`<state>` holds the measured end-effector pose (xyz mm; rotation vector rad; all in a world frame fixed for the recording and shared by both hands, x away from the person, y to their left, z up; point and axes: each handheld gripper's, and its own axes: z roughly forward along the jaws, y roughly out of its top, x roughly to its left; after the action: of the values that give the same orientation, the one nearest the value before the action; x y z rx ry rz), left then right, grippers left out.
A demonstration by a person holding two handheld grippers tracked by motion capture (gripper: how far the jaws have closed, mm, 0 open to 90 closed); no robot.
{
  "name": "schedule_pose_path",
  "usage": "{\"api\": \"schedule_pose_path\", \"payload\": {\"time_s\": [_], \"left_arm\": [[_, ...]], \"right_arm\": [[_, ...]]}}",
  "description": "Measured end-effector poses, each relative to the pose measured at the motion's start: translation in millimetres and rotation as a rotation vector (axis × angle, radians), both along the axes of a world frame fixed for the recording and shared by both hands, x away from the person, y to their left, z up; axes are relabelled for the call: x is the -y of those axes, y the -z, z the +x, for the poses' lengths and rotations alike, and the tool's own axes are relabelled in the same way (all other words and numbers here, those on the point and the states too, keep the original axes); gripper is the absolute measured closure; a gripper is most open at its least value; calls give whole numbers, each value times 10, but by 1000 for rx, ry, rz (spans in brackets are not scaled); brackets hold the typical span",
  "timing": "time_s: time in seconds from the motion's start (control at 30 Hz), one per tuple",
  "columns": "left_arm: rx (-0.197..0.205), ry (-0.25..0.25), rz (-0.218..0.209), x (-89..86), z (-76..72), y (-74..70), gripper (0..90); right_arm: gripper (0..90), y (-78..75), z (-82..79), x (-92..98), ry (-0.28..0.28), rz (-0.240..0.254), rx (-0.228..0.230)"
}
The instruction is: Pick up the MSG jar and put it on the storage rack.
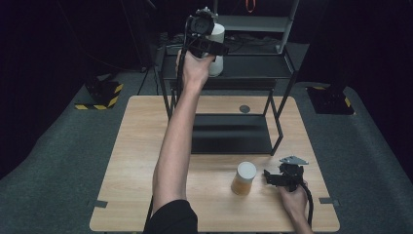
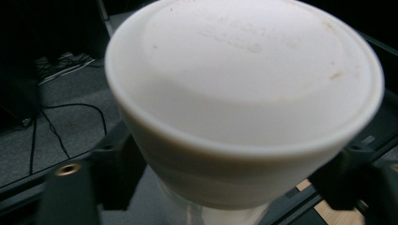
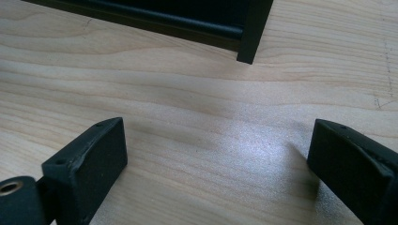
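Note:
A white-lidded cup (image 1: 218,33) stands on the upper shelf of a black metal rack (image 1: 253,66) at the back of the table. My left gripper (image 1: 219,48), raised at arm's length, has the cup (image 2: 244,93) between its jaws. The pads (image 2: 122,173) stand close beside the cup's wall and do not seem to press on it, so my left gripper (image 2: 230,187) is open. A second cup (image 1: 243,178), amber with a white lid, stands at the table's front. To its right my right gripper (image 1: 272,178) rests low over the wood, open and empty (image 3: 216,164).
The rack's lower black shelf (image 1: 229,134) lies on the wooden table (image 1: 141,146), one leg (image 3: 251,33) just ahead of my right jaws. A small grey disc (image 1: 244,108) sits behind it. Yellow-and-black striped stand feet (image 1: 100,95) are on the carpet.

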<state>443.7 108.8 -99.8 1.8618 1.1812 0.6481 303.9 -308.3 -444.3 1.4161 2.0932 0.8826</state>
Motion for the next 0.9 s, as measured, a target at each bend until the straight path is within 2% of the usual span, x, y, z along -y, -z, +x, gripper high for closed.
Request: {"api": "schedule_pose_path", "payload": {"time_s": [0.17,0.4,0.63,0.9], "left_arm": [[3,-18,9,12,-15,-8,79],[4,-13,22,26,-37,-16,51],[28,-9,33,48,-131,-12,38],[23,-11,35,30,-184,-17,32]], "right_arm": [[47,-1,0,0,0,-1,0],[47,0,1,1,0,0,0],[46,0,1,1,0,0,0],[47,-1,1,0,0,0,0]]}}
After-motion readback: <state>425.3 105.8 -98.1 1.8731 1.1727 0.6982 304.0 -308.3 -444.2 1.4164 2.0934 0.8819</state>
